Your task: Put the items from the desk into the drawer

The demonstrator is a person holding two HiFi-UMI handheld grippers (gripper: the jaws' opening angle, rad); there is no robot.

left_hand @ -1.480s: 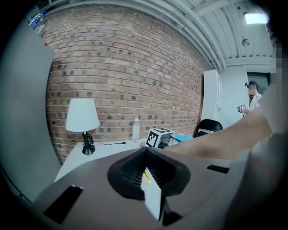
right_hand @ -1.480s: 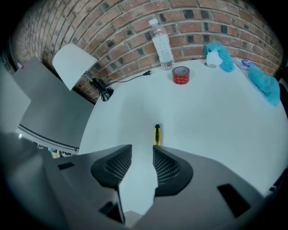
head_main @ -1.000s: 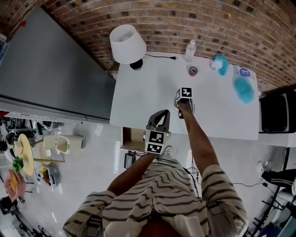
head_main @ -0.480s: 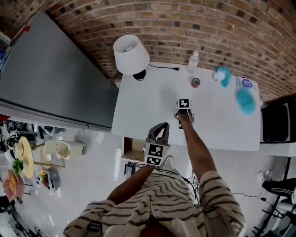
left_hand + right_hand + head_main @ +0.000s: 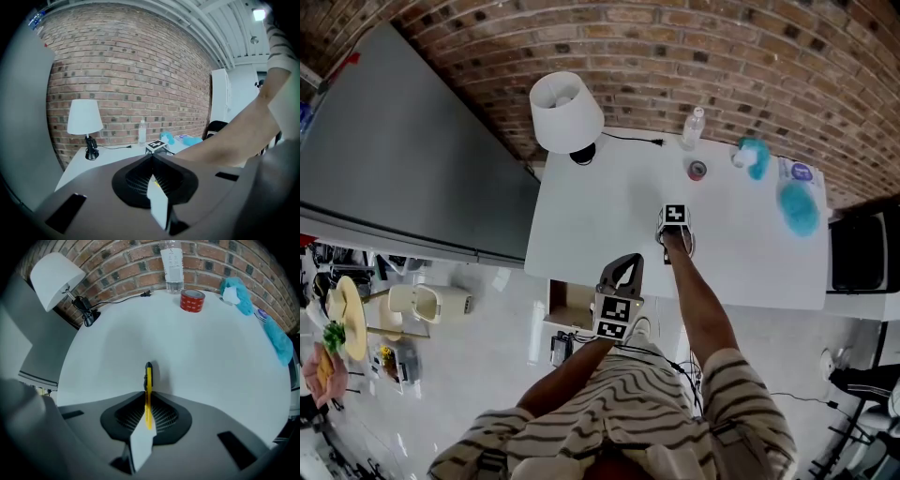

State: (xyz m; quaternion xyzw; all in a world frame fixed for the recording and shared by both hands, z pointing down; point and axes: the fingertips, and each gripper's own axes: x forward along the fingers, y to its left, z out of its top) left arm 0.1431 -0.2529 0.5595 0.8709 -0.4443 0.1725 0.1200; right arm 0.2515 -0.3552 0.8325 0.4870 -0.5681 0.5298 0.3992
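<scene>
Since the right tongs (image 5: 148, 392) have only just been closing on the first item, the task stands at its beginning – no item can be seen inside the drawer (image 5: 570, 305).

**Status of the tongs**
- Right tongs: pointed steeply down at the table (image 5: 600, 216), jaws pressed on a thin yellow cutter (image 5: 148, 372). The cutter stands on edge between the pads, its far end on or just above the white top.
- Left tongs (image 5: 152, 157): jaws together, nothing between them. They are held off the table's near edge, close to the person's body and just beside what appears to be the open drawer.

**Work remaining (judged)**
- Carry the cutter to the drawer and let it go there.
- Along the far edge of the table are a clear bottle (image 5: 695, 127), a red tape roll (image 5: 697, 170), a teal cloth (image 5: 756, 155) and a teal duster (image 5: 797, 206). All are well apart from both tongs.
- Whether the lamp (image 5: 565, 101) at the far left corner counts as an item is not clear; its cord runs along the back.

**Surface and room**
- White, smooth table set against a brick wall (image 5: 722, 47) – its middle is bare.
- A grey cabinet (image 5: 394, 159) stands to the table's left.
- The floor (image 5: 487, 375) is pale and glossy, with clutter at the far left.
</scene>
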